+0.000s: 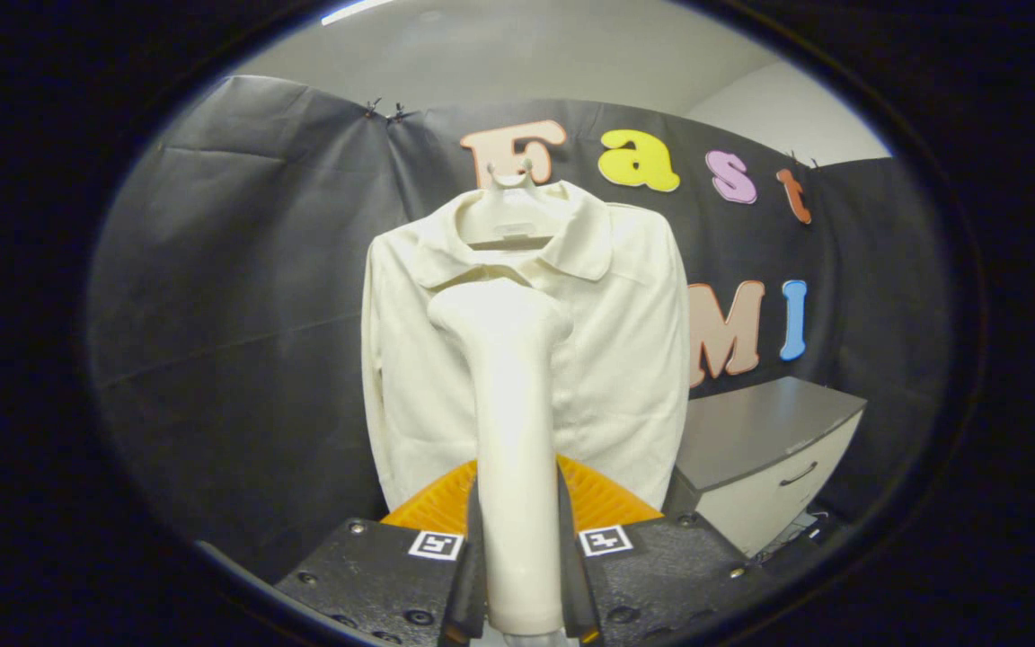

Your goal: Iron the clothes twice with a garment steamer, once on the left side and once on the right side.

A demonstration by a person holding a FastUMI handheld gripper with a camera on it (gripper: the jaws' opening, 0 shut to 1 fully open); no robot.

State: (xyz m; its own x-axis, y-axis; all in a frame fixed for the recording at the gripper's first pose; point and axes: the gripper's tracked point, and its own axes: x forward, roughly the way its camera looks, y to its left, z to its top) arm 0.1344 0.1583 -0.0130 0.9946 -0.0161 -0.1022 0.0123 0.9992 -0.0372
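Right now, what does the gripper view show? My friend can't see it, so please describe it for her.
The gripper is shut on a white steamer that points up at a cream shirt on a hanger. The shirt hangs against black cloth, with a grey-topped cabinet beside it.

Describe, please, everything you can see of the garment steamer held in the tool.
The garment steamer is a smooth, cream-white, plastic-looking wand. Its long handle rises upright between the fingers of the tool, which press on it from both sides near its lower end. At the top it widens into a rounded head turned towards the white shirt on its hanger. Whether the head touches the cloth cannot be told. No steam is visible.
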